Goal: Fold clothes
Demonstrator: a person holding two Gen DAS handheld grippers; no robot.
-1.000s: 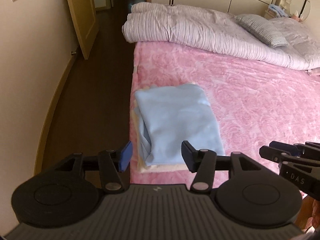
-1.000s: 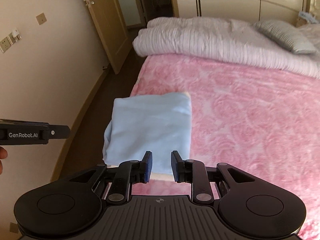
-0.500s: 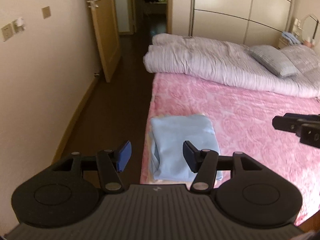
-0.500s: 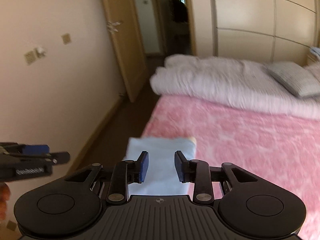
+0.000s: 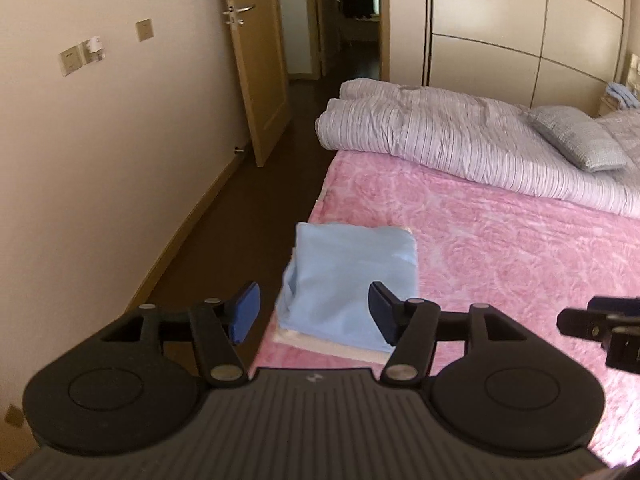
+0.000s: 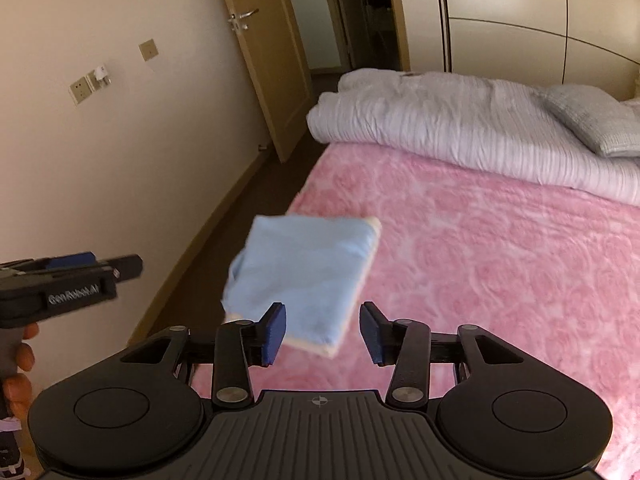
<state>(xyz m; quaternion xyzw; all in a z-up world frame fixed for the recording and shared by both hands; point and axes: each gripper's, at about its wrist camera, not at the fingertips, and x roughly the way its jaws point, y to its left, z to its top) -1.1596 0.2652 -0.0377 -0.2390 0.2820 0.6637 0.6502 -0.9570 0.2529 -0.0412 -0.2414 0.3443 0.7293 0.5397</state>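
Garment (image 5: 352, 284), blue and folded, lies on the bed (image 5: 500, 264) ahead of the opening, empty left fingers (image 5: 248, 312) and right fingers (image 6: 276, 328), apparently finished.

Soft, warm daylight fills the room evenly, brightest on the wardrobe doors (image 5: 520, 40) and the striped duvet (image 6: 460, 120); the hallway (image 5: 352, 32) beyond the open door stays dim. Shadows are faint and diffuse. Fisheye distortion bows the wall (image 6: 100, 140) and darkens the corners. The folded blue cloth (image 6: 304, 272) is smeared by motion blur, more strongly in the right wrist view
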